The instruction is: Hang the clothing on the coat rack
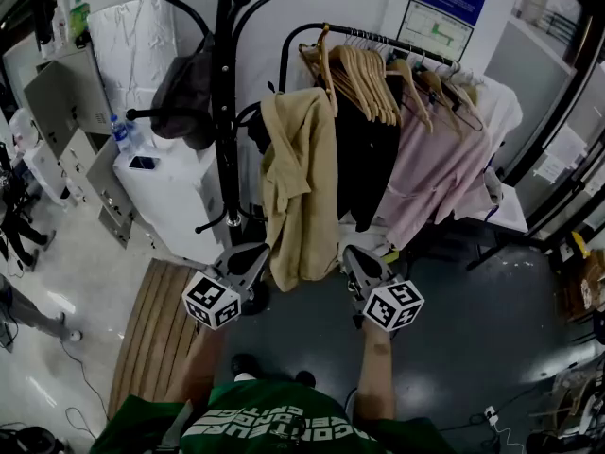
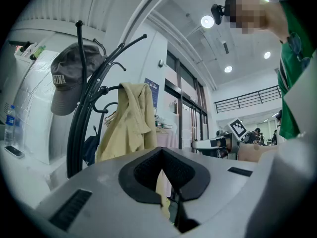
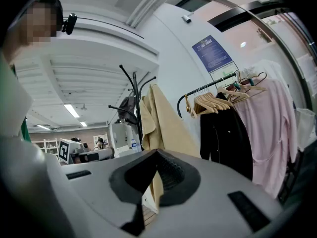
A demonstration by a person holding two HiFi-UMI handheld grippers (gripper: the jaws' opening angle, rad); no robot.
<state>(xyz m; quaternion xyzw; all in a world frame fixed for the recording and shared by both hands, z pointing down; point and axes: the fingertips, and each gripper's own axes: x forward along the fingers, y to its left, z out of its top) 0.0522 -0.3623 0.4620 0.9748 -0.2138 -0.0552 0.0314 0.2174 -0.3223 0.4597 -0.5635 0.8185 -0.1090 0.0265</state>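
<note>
Grey workshop floor lies below the left tongs and the right tongs, each held low with its jaws pressed together on nothing, one at either side of the lower edge of the beige jacket. That jacket hangs from a hook of the black coat rack, which also carries a dark grey cap on its left side. Just right of the jacket stands a clothes rail with wooden hangers, a black garment and a pink garment, while a white cabinet stands to the left behind the rack.
</note>
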